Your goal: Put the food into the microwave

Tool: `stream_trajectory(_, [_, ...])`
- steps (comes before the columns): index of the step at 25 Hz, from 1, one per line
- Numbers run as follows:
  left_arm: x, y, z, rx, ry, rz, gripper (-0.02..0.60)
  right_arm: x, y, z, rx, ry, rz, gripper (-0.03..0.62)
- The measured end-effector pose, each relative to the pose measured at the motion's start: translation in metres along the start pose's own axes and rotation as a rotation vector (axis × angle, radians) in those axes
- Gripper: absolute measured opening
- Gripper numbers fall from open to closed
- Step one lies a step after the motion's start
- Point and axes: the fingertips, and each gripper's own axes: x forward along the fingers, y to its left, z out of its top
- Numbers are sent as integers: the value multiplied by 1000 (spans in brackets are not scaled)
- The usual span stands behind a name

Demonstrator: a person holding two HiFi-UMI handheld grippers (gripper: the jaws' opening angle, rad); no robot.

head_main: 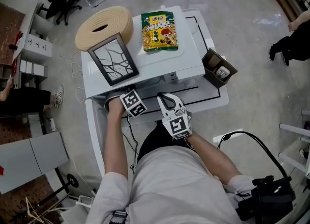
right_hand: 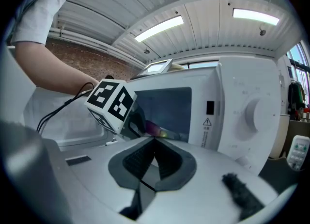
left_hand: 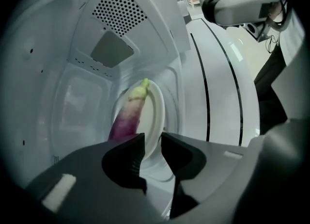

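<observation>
A purple eggplant (left_hand: pixel 127 116) with a green stem lies on a white plate (left_hand: pixel 156 116) inside the white microwave (head_main: pixel 191 56). My left gripper (left_hand: pixel 152 138) reaches into the cavity, just short of the eggplant's near end. Its jaws stand open with nothing between them. In the head view only its marker cube (head_main: pixel 132 103) shows at the microwave's mouth. My right gripper (head_main: pixel 167 101) hovers in front of the microwave (right_hand: pixel 232 106), its jaws shut and empty. From the right gripper view the left gripper's cube (right_hand: pixel 110 104) covers part of the opening.
On top of the microwave lie a green snack bag (head_main: pixel 159 31), a framed picture (head_main: pixel 114 59) and a round woven mat (head_main: pixel 104 24). The microwave door (right_hand: pixel 68 116) swings open to the left. A brown box (head_main: pixel 219 68) sits at the table's right. People stand at both sides.
</observation>
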Motion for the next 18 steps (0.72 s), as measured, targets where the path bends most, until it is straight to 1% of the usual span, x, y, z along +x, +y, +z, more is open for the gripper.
stream_trajectory(3, [-8, -1, -1, -29, -10, 14, 117, -2, 3, -3, -3, 11, 11, 9])
stream_trajectory(7, [-21, -10, 0, -91, -39, 20, 112, -5, 5, -3, 1, 9, 15, 9])
stream_trajectory(11, [-39, -33, 11, -199, -99, -4, 112, -7, 4, 0, 2, 4, 19, 9])
stream_trajectory(13, [-49, -48, 17, -257, -132, -4, 109, -8, 4, 0, 6, 11, 20, 9])
stream_trajectory(15, [-57, -58, 23, -302, -168, 22, 89, -8, 3, 0, 1, 18, 22, 9])
stream_trajectory(17, [-66, -62, 29, -321, -204, 86, 27, -9, 5, 1, -11, 21, 29, 9])
stream_trajectory(18, [-70, -63, 31, -323, -217, 121, 9, -10, 7, 2, -17, 20, 35, 9])
